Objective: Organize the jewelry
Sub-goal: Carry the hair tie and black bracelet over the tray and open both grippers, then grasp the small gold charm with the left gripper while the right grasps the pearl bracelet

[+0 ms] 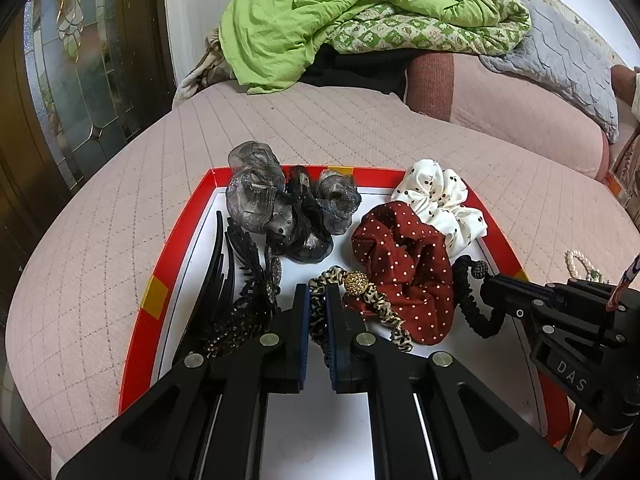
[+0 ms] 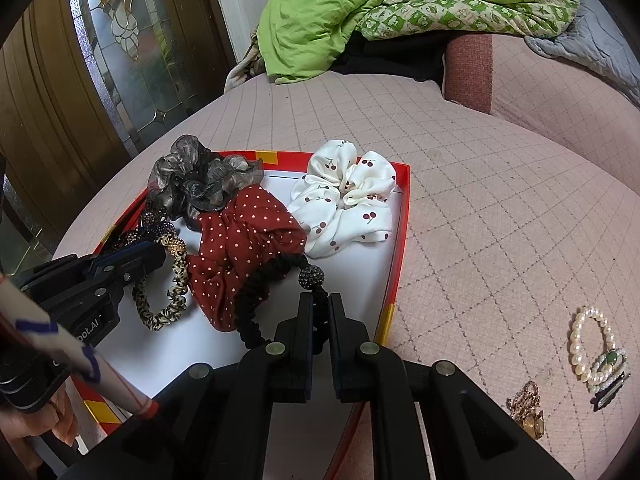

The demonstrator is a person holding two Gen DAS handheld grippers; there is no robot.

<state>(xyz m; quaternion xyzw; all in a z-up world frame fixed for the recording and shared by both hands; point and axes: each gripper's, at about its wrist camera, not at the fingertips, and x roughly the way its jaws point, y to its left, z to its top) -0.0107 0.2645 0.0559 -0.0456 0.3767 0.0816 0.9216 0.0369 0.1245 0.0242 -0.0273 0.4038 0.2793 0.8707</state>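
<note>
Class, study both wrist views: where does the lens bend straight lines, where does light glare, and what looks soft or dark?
Left wrist view: red tray edges bow outward, corners vignette black, sharp centre. Right wrist view: glass door glints, pearl bracelet stays fairly crisp near the edge; lighting is even and soft.

We cannot make out the small gold-coloured metal trinket (image 2: 528, 410) on the pink quilted bed (image 2: 480, 200); our left hand-held gripper (image 1: 318, 292) hides part of the leopard-print fabric hair tie (image 1: 376, 304).
</note>
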